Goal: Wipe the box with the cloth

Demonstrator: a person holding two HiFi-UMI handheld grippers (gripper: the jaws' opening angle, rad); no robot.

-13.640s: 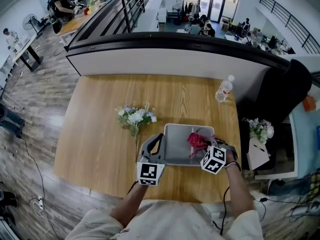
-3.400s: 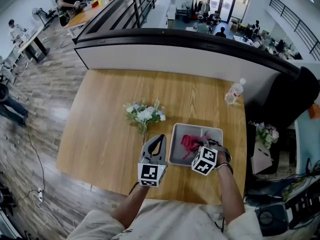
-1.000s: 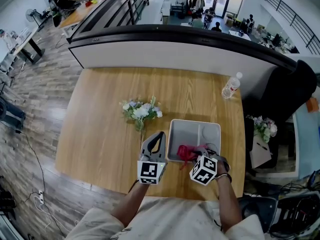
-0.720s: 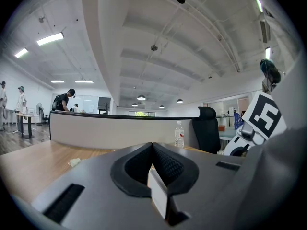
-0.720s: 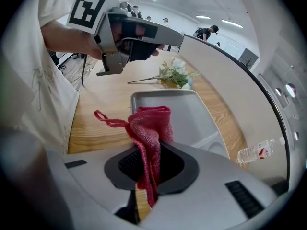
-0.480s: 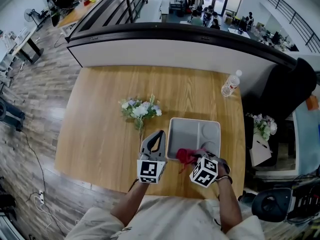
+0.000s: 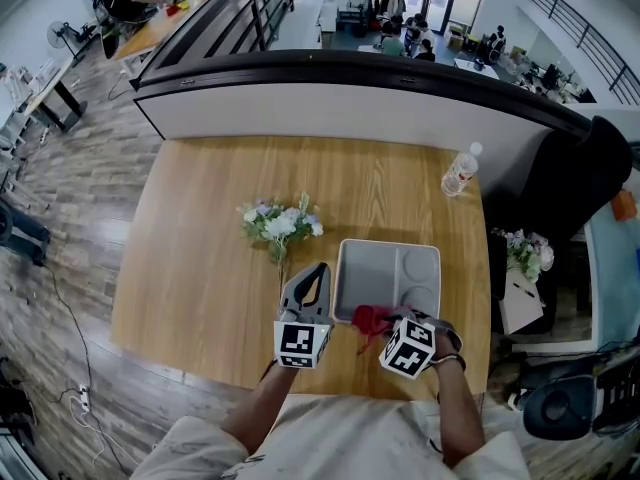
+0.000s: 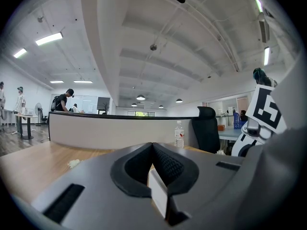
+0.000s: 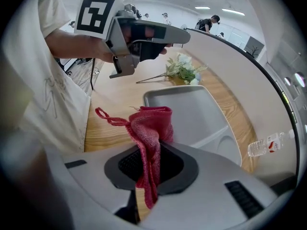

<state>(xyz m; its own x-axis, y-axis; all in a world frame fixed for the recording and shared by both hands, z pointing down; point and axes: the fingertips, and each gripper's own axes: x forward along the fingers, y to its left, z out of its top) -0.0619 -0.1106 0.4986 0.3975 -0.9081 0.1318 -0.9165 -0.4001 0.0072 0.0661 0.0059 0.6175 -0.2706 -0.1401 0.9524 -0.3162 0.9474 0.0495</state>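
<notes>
The box point(image 7: 385, 263) is a shallow grey tray with compartments on the wooden table, to the right of my left gripper. My right gripper point(image 7: 384, 324) is shut on the red cloth point(image 7: 371, 318), which hangs at the box's near left rim. In the right gripper view the cloth point(image 9: 151, 126) bunches up out of the right gripper point(image 9: 148, 164) over the near end of the box point(image 9: 192, 114). My left gripper point(image 7: 318, 271) hovers just left of the box, shut with nothing in it; the left gripper point(image 8: 152, 147) points level, away from the box.
A bunch of artificial flowers point(image 7: 277, 222) lies on the table beyond the left gripper. A water bottle point(image 7: 456, 176) stands at the far right corner. The table's near edge point(image 7: 330, 373) runs right under both grippers. A dark chair point(image 7: 585, 183) stands to the right.
My right gripper has drawn the cloth from inside the box's near part back to its near rim. The left gripper has stayed beside the box.
</notes>
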